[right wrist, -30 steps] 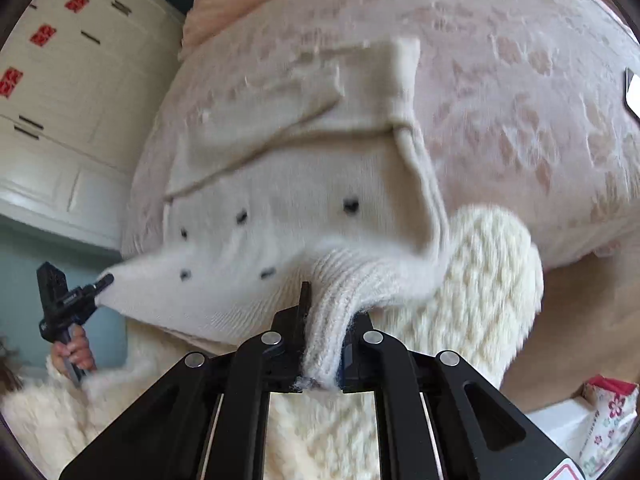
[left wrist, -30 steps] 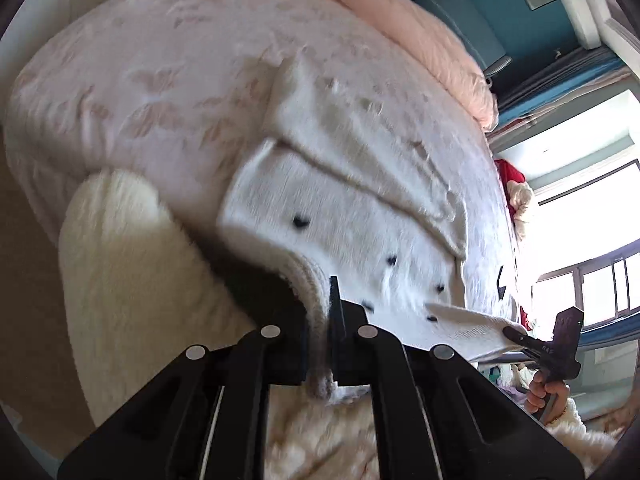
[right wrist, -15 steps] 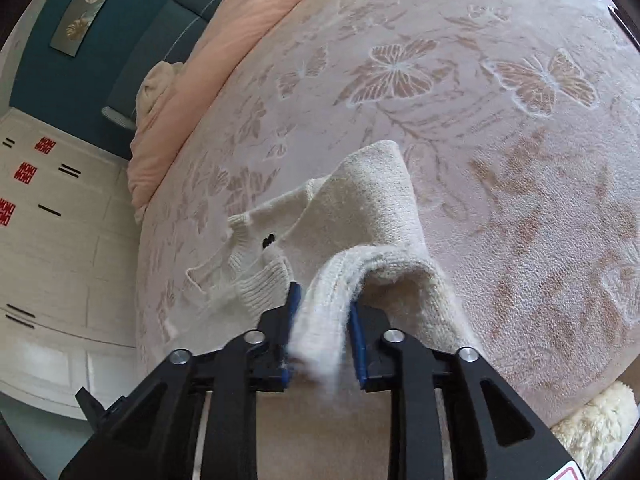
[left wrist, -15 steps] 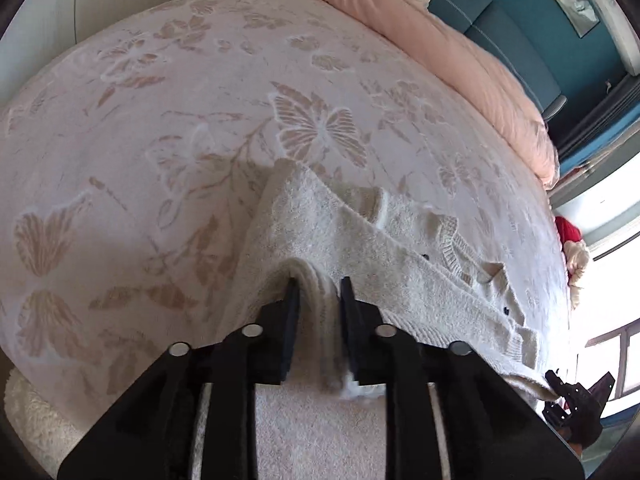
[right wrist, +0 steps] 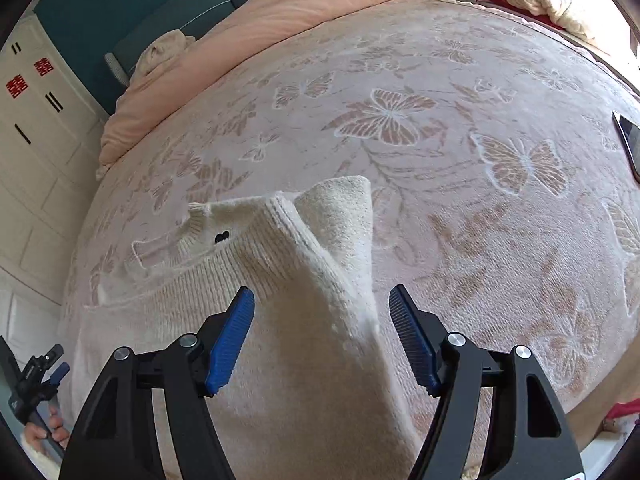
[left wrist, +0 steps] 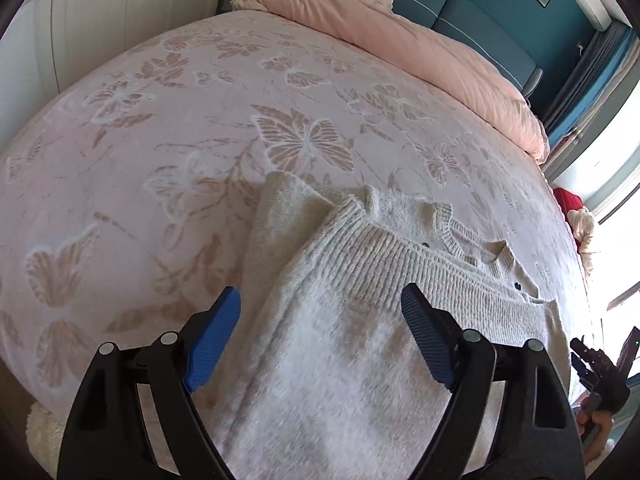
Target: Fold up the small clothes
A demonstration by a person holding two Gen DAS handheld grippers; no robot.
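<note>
The left gripper [left wrist: 320, 336] stands with its jaws spread wide, having just been opening; its blue ribbed pads [left wrist: 212, 340] sit apart from the fabric, so it has released its hold, though the cream knitted sweater [left wrist: 340, 320] lies below and between them. The right gripper [right wrist: 322, 332] is likewise let go, its jaws just opened wide, with the sweater's [right wrist: 280, 320] folded edge running up between its blue pads [right wrist: 232, 336] without being pinched. In the left wrist view the sweater spreads from 6 o'clock up toward the centre and out to 3 o'clock, its ribbed hem [left wrist: 400, 256] folded over the body, small dark buttons [left wrist: 517, 285] showing near the ribbing, and a folded corner poking out at about 12 o'clock from the jaws. In the right wrist view the same garment lies from 6 o'clock toward 9 o'clock, with a dark button [right wrist: 221, 237] near the ribbed band and a folded flap rising just above the jaws. The sweater rests flat on a pink butterfly-patterned bedspread [left wrist: 160, 140] that fills most of both views. Beyond it, toward 12 to 2 o'clock in the left view, a peach duvet [left wrist: 400, 40] lies bunched along a teal headboard [left wrist: 480, 28]. In the right view a dark phone [right wrist: 630, 140] lies on the bedspread at 3 o'clock, white cabinets [right wrist: 36, 140] stand at 9 o'clock, and the opposite gripper shows at 8 o'clock in a person's hand [right wrist: 40, 432].
</note>
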